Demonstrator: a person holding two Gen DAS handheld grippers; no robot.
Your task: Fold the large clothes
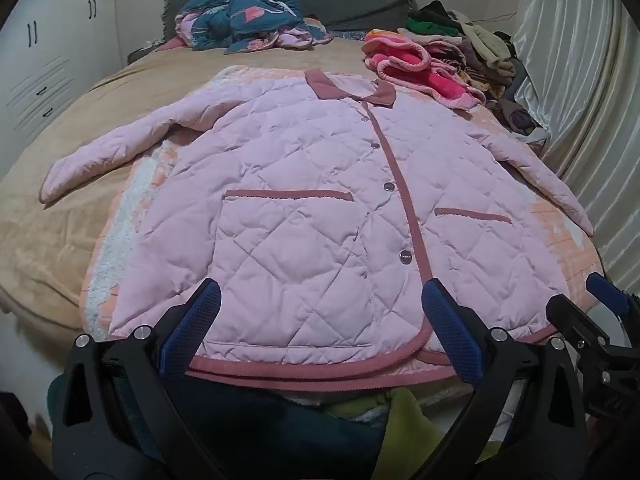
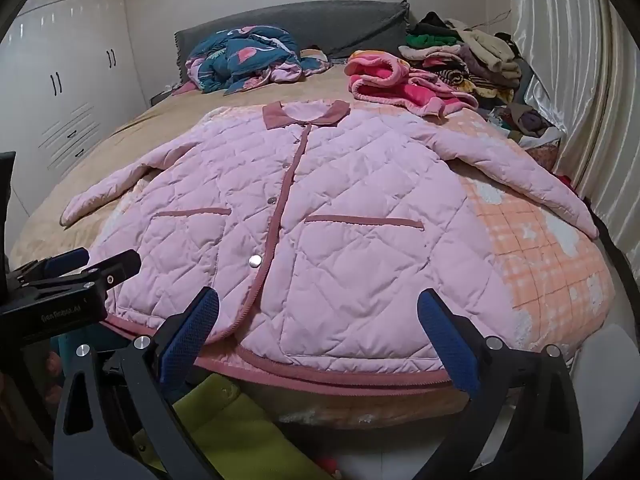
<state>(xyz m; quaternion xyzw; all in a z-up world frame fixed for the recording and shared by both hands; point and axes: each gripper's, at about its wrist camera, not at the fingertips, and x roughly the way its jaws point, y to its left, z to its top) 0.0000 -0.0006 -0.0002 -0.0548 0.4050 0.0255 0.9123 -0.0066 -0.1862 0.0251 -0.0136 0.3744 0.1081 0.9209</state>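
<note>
A pink quilted jacket (image 1: 312, 200) with dusty-rose trim, collar and two pocket bands lies flat, front up and buttoned, on a bed, sleeves spread to both sides. It also shows in the right wrist view (image 2: 340, 232). My left gripper (image 1: 320, 300) is open and empty, just above the jacket's hem on its left half. My right gripper (image 2: 320, 308) is open and empty, above the hem on the right half. The right gripper shows at the left wrist view's right edge (image 1: 600, 312). The left gripper shows at the right wrist view's left edge (image 2: 80, 272).
Under the jacket lies a peach checked fleece blanket (image 2: 540, 248) on a tan bedspread (image 1: 60, 220). A crumpled blue patterned quilt (image 1: 244, 20) and a pile of clothes (image 1: 440, 56) lie at the head. White wardrobes (image 1: 48, 60) stand left, a curtain (image 1: 580, 100) right. Green cloth (image 2: 224, 420) lies below the bed edge.
</note>
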